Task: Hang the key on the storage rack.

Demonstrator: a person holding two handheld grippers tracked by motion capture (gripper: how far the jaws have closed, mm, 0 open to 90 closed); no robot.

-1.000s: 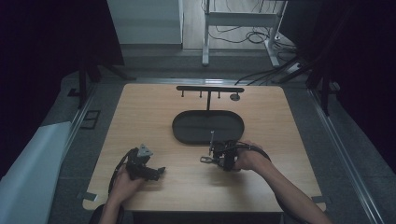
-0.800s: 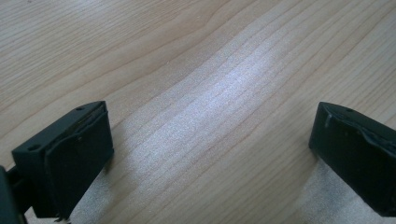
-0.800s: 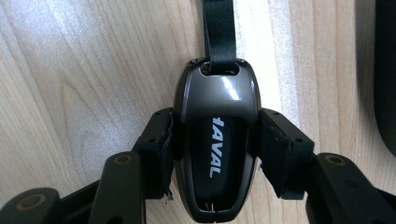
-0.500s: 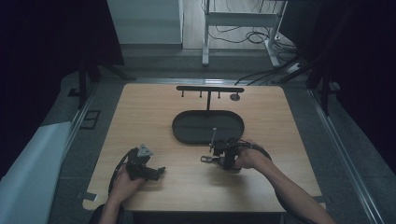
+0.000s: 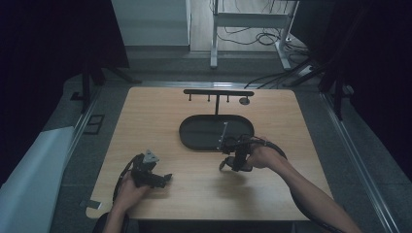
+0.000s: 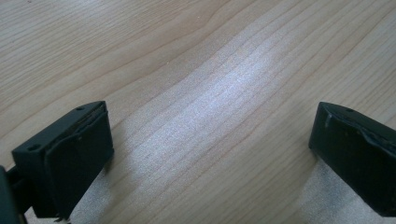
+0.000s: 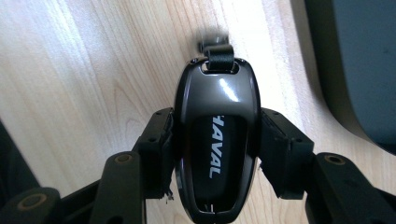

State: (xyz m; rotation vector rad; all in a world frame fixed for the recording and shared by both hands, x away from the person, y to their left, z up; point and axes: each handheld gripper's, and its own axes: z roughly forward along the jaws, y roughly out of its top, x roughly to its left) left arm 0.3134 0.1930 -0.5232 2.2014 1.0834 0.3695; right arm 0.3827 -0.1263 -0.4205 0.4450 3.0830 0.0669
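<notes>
A glossy black car key fob marked HAVAL, with a short strap loop at its far end, sits between the jaws of my right gripper, which is shut on its sides just above the wooden table. From above, my right gripper hovers just in front of the black oval tray. At the front left my left gripper stands open over bare wood, and nothing lies between its fingers.
A black rack with small hooks stands at the back of the table, and a round item hangs at its right end. The tray's rim runs close to the right of the fob. Cables lie on the floor behind.
The right hand has shifted and turned slightly beside the tray with the fob still in its jaws. The left gripper has stayed still.
</notes>
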